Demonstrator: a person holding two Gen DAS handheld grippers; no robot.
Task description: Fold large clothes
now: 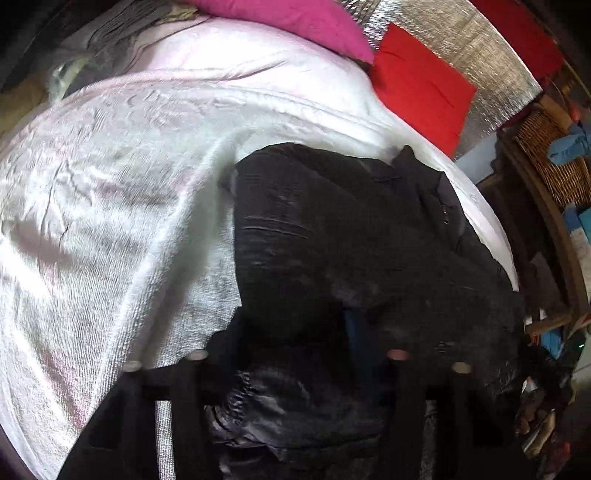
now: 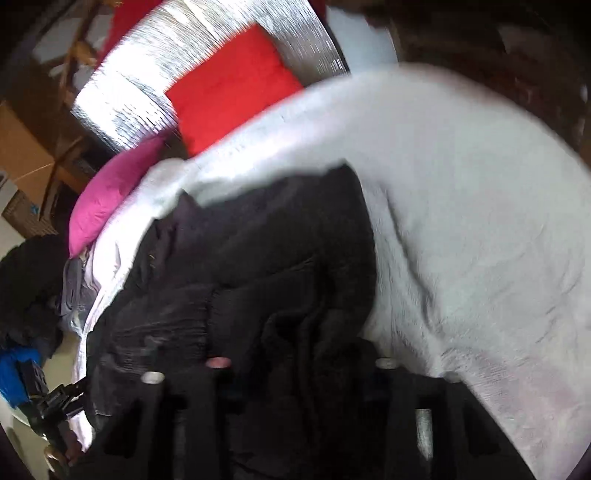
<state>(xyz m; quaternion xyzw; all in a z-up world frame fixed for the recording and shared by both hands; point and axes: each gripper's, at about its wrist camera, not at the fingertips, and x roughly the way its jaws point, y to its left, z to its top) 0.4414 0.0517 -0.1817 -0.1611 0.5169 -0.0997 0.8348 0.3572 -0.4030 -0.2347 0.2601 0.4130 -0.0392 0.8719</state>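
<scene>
Both tongs, left (image 1: 297,360) and right (image 2: 303,365), I hold over the black garment (image 1: 332,240) on the white-covered bed (image 1: 110,184); fabric lies between the prongs, grip unclear through blur.

Motion blur smears the white terry towel (image 2: 461,206) in the right wrist view. The crumpled black garment (image 1: 332,229) hides both grippers' fingertips, so their grip cannot be told.

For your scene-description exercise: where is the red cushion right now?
The red cushion sits at the far end of the bed, leaning on the silver padded wall, beside the pink cushion; upper right in the left wrist view, upper middle in the right.
</scene>
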